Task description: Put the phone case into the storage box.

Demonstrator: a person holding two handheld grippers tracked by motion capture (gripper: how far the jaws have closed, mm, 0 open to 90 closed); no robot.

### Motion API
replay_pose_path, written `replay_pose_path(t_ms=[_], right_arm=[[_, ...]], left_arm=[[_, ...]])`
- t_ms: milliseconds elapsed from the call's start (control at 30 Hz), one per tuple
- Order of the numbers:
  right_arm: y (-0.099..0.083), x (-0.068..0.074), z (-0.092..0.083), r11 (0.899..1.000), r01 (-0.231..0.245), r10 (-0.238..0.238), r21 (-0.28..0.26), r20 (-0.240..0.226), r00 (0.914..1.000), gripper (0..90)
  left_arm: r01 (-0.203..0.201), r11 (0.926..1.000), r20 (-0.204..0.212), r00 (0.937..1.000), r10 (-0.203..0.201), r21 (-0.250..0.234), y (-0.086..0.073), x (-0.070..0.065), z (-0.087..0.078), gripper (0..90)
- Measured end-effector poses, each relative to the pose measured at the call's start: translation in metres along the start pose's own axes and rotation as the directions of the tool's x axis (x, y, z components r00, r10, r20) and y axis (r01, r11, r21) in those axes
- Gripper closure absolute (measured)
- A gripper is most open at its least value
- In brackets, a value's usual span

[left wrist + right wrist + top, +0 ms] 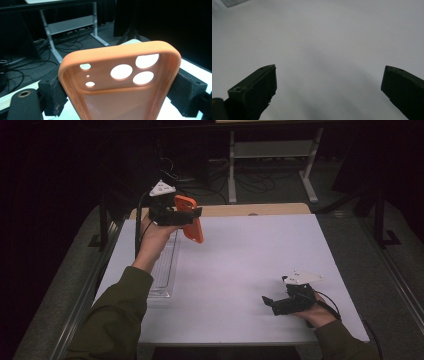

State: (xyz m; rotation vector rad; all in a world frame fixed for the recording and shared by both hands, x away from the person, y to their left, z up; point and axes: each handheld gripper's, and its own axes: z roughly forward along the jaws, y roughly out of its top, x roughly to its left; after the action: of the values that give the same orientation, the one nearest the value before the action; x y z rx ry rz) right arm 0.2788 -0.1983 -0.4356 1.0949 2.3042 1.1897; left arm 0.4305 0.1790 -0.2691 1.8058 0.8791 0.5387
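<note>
A: Where is the orange soft-plastic phone case at this moment?

B: It is raised above the far left part of the white-topped table, clamped between the two black jaws of the left gripper. In the left gripper view the case stands between the pads, one pressing on each long side, its open inside facing the camera and the round camera cut-outs near its upper end.

A: So those jaws are grasping it?

B: Yes, they are closed on the case across its width. The person's left hand carries that gripper clear of the tabletop.

A: And the right gripper?

B: It sits low near the table's near right corner, held by the right hand. In the right gripper view its jaws stand wide apart with bare white tabletop between them: released, holding nothing.

A: Anything else on the table?

B: A clear plastic tray lies along the left edge, below the raised case and partly behind the left forearm.
</note>
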Motion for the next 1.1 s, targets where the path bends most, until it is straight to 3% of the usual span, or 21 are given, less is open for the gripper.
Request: replay_pose_path(t_ms=[300,533,700,933,1100], right_arm=[[0.0,-0.001,0.0,1.0,0.005,-0.005,-0.004,0.004,1.0,0.0],[0.0,-0.001,0.0,1.0,-0.003,0.003,-0.002,0.002,1.0,0.0],[0.0,-0.001,0.0,1.0,-0.003,0.003,-0.001,0.002,1.0,0.0],[0.0,-0.001,0.001,1.0,-0.004,0.004,0.001,0.001,1.0,0.0],[0.0,-0.001,0.001,1.0,-0.003,0.003,0.001,0.0,1.0,0.0]], left_arm=[[0.02,0.9998,-0.089,0.9958,-0.021,-0.007,0.003,0.019,-0.005,14.9],[0.027,0.9996,-0.158,0.987,-0.027,-0.003,0.001,0.034,-0.007,14.8],[0.043,0.999,-0.219,0.9749,-0.039,0.013,-0.002,0.047,-0.005,14.8],[0.073,0.9972,-0.26,0.9634,-0.065,0.019,-0.007,0.059,-0.003,14.7],[0.082,0.9962,-0.305,0.95,-0.068,0.031,-0.01,0.064,0.001,14.7]])
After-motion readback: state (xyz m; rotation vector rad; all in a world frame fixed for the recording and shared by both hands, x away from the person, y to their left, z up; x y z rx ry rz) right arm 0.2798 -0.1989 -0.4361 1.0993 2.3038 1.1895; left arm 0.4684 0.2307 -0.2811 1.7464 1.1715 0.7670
